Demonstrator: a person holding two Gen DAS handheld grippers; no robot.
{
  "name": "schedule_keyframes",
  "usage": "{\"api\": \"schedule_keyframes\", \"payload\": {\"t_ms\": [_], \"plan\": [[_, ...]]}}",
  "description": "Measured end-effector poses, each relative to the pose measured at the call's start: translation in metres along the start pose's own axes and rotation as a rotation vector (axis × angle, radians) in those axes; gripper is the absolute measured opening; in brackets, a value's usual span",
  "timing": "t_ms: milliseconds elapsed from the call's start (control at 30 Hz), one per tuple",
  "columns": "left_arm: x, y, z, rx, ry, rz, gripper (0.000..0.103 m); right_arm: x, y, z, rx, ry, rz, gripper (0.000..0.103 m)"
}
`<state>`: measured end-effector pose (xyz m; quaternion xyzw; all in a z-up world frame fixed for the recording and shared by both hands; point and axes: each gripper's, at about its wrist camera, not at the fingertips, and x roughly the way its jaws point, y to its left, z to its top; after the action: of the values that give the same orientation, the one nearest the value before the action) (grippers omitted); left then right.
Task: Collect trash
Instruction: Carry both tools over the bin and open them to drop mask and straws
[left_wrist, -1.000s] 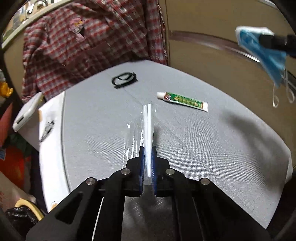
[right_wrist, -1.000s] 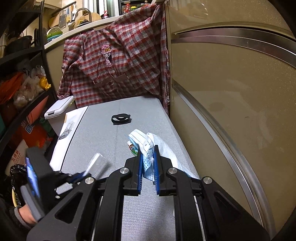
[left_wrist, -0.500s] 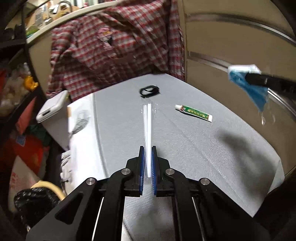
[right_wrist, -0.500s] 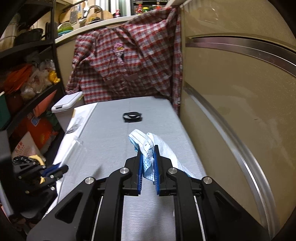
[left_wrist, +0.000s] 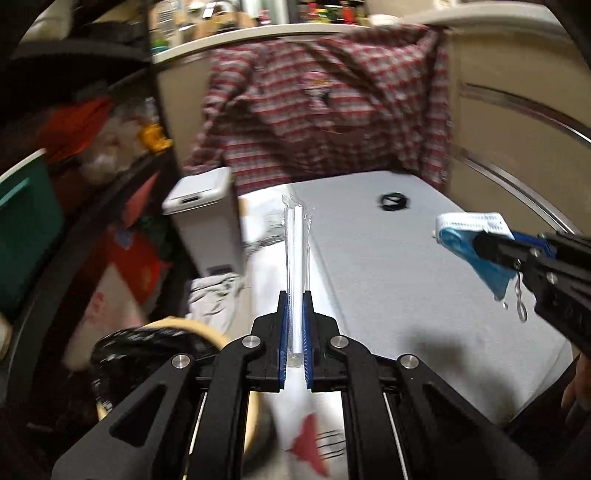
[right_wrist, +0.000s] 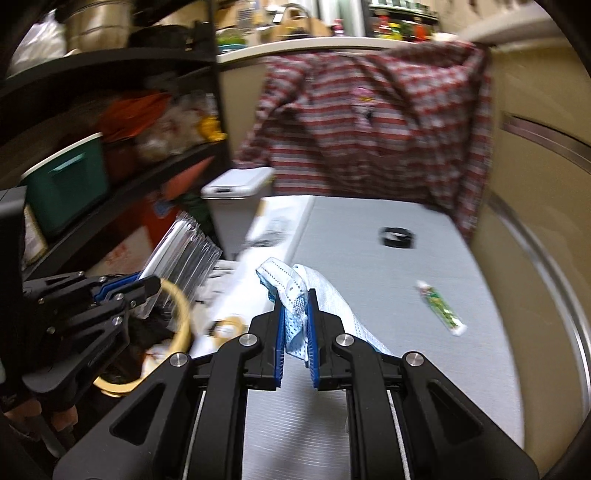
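My left gripper is shut on a clear plastic wrapper with a white stick inside, which stands upright beyond the fingers. It hangs past the left edge of the grey table, above a tan-rimmed bin lined with a black bag. My right gripper is shut on a crumpled blue and white face mask over the table's left part. The left wrist view shows that mask at the right. In the right wrist view the left gripper holds the wrapper over the bin.
A green and white tube and a black ring lie on the table. A white lidded bin stands left of the table. Dark shelves with a green box fill the left. A plaid shirt hangs behind.
Both grippers have swung left with their loads. The left one has left the table and now hangs over the floor bin. The right one has come to the table's left part.
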<state>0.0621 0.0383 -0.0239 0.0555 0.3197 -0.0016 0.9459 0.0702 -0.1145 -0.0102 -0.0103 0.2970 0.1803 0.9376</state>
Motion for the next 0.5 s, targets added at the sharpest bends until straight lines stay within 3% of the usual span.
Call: {"api": "schedule_keyframes", "payload": {"t_ms": [333,500], "plan": [[-0.017,0.096,-0.023,-0.16,0.03,0.138,0.007,0.031,0.084,-0.001,-0.002,0.056,0.134,0.011],[-0.021,0.132,-0.034,-0.252,0.036,0.121,0.007,0.052,0.119,-0.005,0.011,0.103,0.193,0.011]]}}
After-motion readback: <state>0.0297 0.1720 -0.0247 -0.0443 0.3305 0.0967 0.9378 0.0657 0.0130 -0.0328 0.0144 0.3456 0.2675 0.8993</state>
